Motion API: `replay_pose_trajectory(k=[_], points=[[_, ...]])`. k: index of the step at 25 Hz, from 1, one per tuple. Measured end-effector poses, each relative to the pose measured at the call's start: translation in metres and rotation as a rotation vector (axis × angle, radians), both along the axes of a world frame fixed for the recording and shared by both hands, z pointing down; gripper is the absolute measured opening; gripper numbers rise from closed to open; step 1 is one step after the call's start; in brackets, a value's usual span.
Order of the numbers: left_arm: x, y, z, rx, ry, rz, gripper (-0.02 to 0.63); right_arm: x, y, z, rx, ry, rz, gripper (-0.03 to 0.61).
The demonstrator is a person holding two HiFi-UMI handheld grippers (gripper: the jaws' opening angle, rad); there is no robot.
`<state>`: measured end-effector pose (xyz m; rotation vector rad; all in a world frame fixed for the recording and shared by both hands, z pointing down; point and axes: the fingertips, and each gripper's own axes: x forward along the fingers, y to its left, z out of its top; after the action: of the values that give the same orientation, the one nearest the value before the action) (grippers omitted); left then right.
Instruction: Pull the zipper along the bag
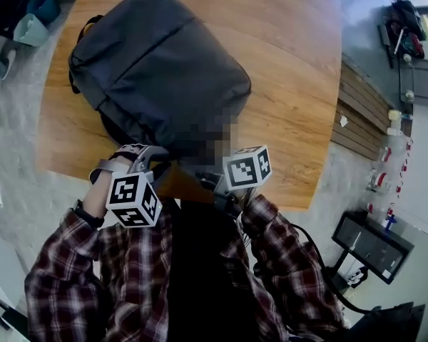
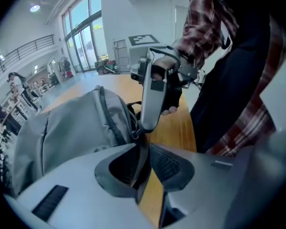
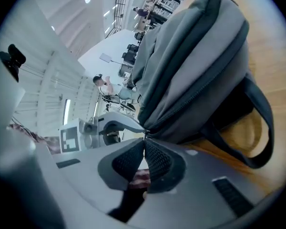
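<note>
Wooden tabletop [image 1: 292, 84] carries the grey bag [image 1: 157, 70], which lies flat close to the person. Left claw [image 2: 139, 144] is pinched shut on a dark strip of the bag. Right claw [image 3: 144, 142] is pinched shut on the small zipper pull [image 3: 145, 133] at the bag's near end.

Bag [image 1: 157, 63]: near end lost under a blurred patch in head view; lower part hidden by the gripper's own body in left gripper view
Left gripper [image 2: 141, 149], right gripper [image 3: 144, 144]: jaw tips unseen in head view
Zipper pull [image 2: 133, 135]: tiny; whether right gripper's closed tips pinch it, unclear
Distant people [image 3: 102, 84]: too small to make out
</note>
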<state>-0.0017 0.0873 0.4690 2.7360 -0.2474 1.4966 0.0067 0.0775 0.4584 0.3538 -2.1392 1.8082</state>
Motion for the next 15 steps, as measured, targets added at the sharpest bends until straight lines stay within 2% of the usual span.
replay_pose_trajectory(k=[3,4,7,15], points=[[-0.004,-0.004,0.012,0.03,-0.012,-0.098,0.087,-0.007,0.0,0.006,-0.015,0.034,0.045,0.017],[-0.006,-0.006,0.016,0.017,-0.01,-0.132,0.035,-0.008,0.0,0.01,-0.013,0.055,0.056,0.017],[-0.012,-0.008,0.02,-0.061,-0.002,-0.175,0.032,-0.006,0.0,0.017,0.017,0.112,0.052,0.015],[-0.014,-0.008,0.019,-0.206,0.057,-0.212,0.029,-0.001,0.001,0.02,0.092,0.19,-0.159,0.015]])
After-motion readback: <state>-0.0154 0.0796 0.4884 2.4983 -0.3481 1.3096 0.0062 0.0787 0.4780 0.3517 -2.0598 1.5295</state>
